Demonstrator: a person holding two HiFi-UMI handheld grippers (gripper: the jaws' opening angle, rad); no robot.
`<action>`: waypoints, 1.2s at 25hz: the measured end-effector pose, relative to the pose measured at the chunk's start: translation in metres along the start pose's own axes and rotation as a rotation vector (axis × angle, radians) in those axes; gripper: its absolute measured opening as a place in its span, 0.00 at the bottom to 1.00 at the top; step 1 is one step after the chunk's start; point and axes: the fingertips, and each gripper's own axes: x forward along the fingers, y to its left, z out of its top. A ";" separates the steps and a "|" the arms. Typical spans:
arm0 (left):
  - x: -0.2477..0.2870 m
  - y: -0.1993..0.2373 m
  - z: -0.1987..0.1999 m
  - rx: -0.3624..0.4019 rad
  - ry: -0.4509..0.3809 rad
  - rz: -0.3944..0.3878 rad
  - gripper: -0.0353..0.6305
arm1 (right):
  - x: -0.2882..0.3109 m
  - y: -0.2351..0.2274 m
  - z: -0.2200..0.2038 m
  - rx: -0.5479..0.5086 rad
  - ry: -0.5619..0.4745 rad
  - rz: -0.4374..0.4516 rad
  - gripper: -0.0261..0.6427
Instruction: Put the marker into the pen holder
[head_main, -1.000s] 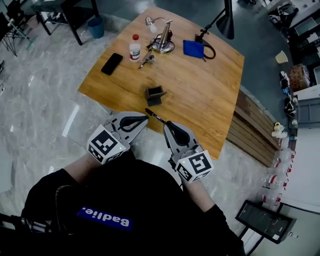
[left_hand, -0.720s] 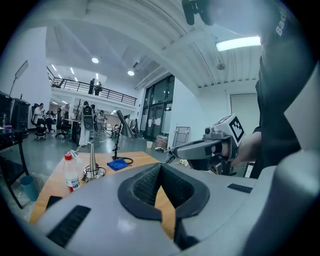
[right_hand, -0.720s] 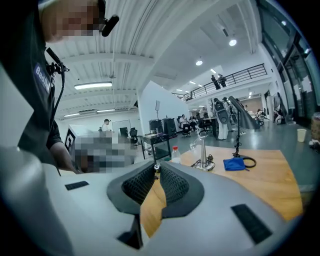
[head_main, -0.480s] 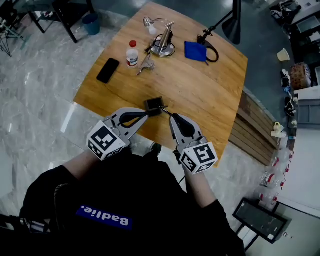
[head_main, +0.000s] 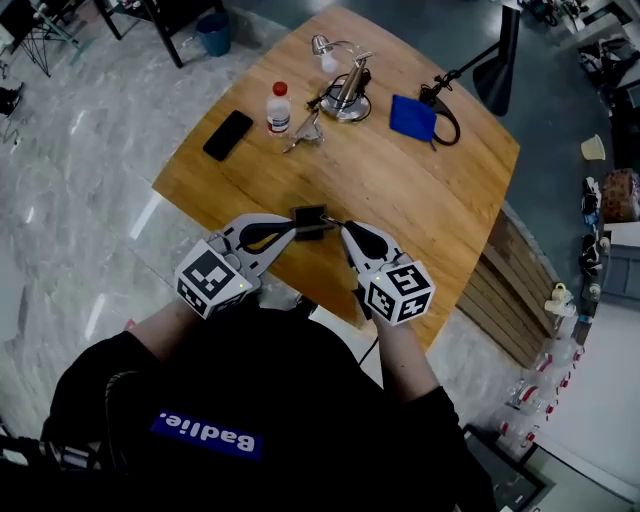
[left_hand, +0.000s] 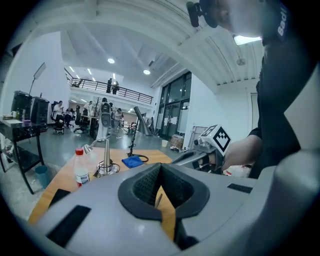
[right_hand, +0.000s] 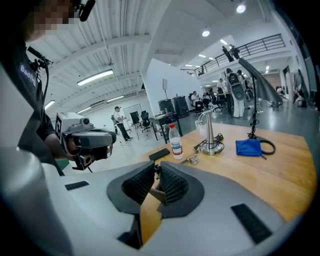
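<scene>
A small dark pen holder stands on the wooden table near its front edge. My right gripper is shut on a thin black marker, whose free end points left and reaches the holder's right side. Between the right gripper's pads the marker shows as a dark stub. My left gripper comes in from the left with its tips right at the holder's left side, and whether they touch it I cannot tell. Its jaws meet at the tips with nothing between them. The holder is hidden in both gripper views.
Further back on the table lie a black phone, a red-capped bottle, a bunch of keys, a metal lamp stand with cables and a blue cloth. A black lamp rises at the far right. Planks lie beside the table's right edge.
Both grippers have moved forward from off the table's front edge to either side of the pen holder. The marker's tip now reaches the holder.
</scene>
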 end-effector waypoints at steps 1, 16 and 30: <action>0.000 0.002 -0.001 -0.005 -0.001 0.011 0.07 | 0.004 -0.004 -0.003 0.008 0.012 0.013 0.10; -0.018 0.019 -0.020 -0.072 0.023 0.138 0.07 | 0.064 -0.039 -0.044 0.069 0.239 0.210 0.10; -0.027 0.028 -0.028 -0.090 0.052 0.172 0.07 | 0.098 -0.054 -0.083 0.169 0.363 0.302 0.10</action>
